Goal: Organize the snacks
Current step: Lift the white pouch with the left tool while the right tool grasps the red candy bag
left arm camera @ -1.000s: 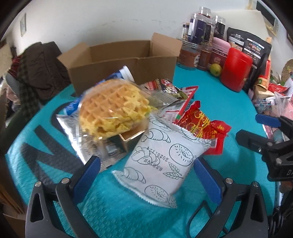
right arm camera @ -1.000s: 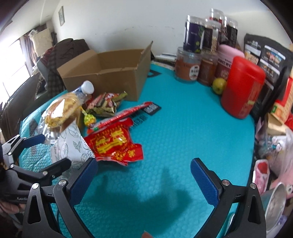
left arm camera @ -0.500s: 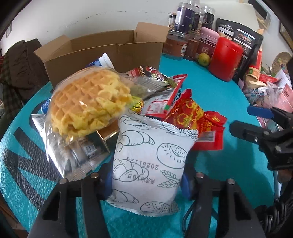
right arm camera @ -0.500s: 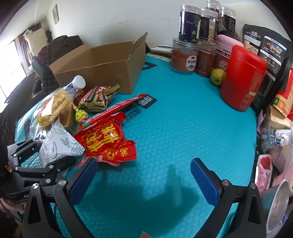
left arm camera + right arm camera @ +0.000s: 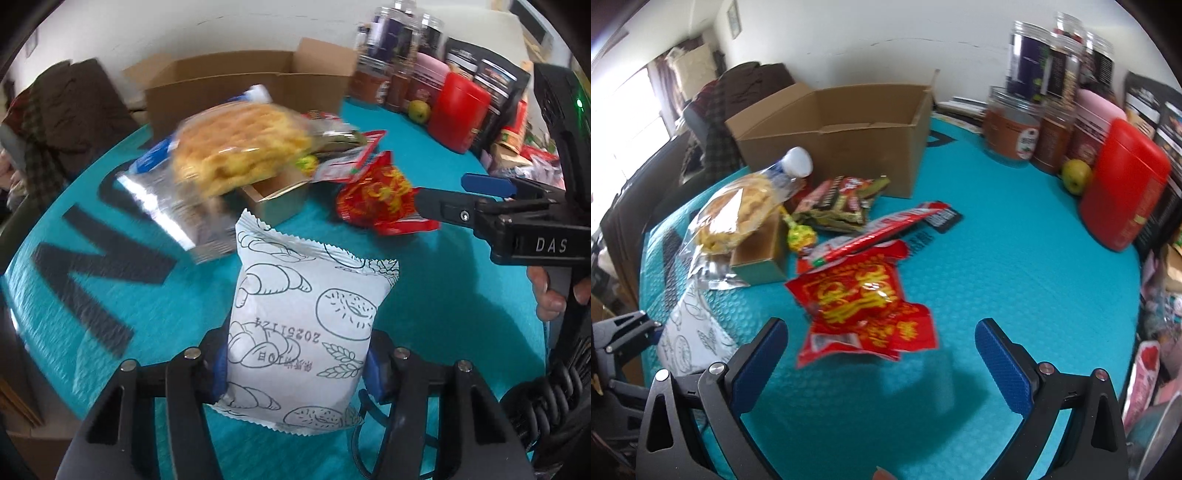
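Observation:
My left gripper (image 5: 295, 365) is shut on a white bread packet (image 5: 306, 325) printed with pastry drawings, both blue pads pressed into its lower sides. The packet stands apart from the snack pile; its edge shows as the white packet (image 5: 690, 336) in the right wrist view. My right gripper (image 5: 879, 332) is open, its fingers either side of the near end of a red-and-yellow snack packet (image 5: 864, 295) on the teal mat, without touching it. An open cardboard box (image 5: 842, 122) stands behind the pile. The right gripper (image 5: 443, 190) shows at the right of the left wrist view.
A bagged waffle (image 5: 735, 210) rests on a small brown box (image 5: 761, 258), with a lollipop (image 5: 801, 236), a long red stick packet (image 5: 886, 229) and a bottle beside it. A red canister (image 5: 1123, 195), jars (image 5: 1012, 129) and an apple (image 5: 1075, 175) line the far right.
The left jaws went from wide open to closed on the white packet, which has come away from the pile toward me. The right gripper has moved in over the red packet.

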`<state>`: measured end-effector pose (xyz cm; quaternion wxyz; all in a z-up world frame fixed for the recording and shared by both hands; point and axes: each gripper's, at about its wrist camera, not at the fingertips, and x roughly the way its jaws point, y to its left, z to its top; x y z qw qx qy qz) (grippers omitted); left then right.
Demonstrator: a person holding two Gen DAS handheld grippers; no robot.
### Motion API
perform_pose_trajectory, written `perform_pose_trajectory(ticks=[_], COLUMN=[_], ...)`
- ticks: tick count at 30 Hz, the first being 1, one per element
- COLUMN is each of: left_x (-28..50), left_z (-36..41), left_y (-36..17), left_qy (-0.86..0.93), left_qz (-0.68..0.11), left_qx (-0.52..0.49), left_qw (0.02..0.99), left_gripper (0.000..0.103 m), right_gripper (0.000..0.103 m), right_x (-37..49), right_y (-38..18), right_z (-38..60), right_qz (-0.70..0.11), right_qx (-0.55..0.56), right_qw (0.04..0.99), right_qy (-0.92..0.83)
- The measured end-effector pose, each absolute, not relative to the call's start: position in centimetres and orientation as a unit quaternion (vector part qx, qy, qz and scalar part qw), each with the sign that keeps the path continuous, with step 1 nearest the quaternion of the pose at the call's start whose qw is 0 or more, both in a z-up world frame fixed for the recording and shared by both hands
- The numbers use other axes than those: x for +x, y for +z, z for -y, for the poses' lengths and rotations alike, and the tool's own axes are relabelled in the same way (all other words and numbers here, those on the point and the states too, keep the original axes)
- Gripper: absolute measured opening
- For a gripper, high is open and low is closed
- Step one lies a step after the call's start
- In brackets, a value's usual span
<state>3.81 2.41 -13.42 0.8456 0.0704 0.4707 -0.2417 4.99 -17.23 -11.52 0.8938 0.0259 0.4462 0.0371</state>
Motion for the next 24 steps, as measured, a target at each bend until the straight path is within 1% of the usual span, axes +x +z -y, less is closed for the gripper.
perform_pose_trajectory(ticks=[4, 12, 16, 20, 24], left_x=[3.7, 5.0, 5.6, 6.8, 7.2], left_z=[-4.9, -8.3, -8.9, -7.8, -7.3], left_y=[-13.5, -14.1, -14.4, -14.6, -14.7], left_qy=[-0.204, -0.173, -0.177, -0.175, -0.179], left_qz=[-0.47, -0.476, -0.479, -0.477, -0.475], left_qx=[0.083, 0.038, 0.025, 0.026, 0.031], left_qw=[0.855, 0.861, 0.859, 0.861, 0.861], left_gripper=[0.056, 0.056, 0.056, 0.056, 0.056], right_gripper=[0.103, 0.103, 0.103, 0.103, 0.103], right_x=[5.4, 7.3, 8.4, 9.2, 9.9], right_y=[-11.7, -12.7, -13.6, -14.0, -14.9], right_z=[15.5, 14.2, 14.3, 13.7, 13.5], right_qz=[-0.445, -0.448, -0.461, -0.468, -0.483], right_qx=[-0.002, -0.01, -0.019, -0.047, -0.047], right_qw=[0.895, 0.894, 0.886, 0.882, 0.872], right_qy=[0.043, 0.029, 0.035, 0.045, 0.062])
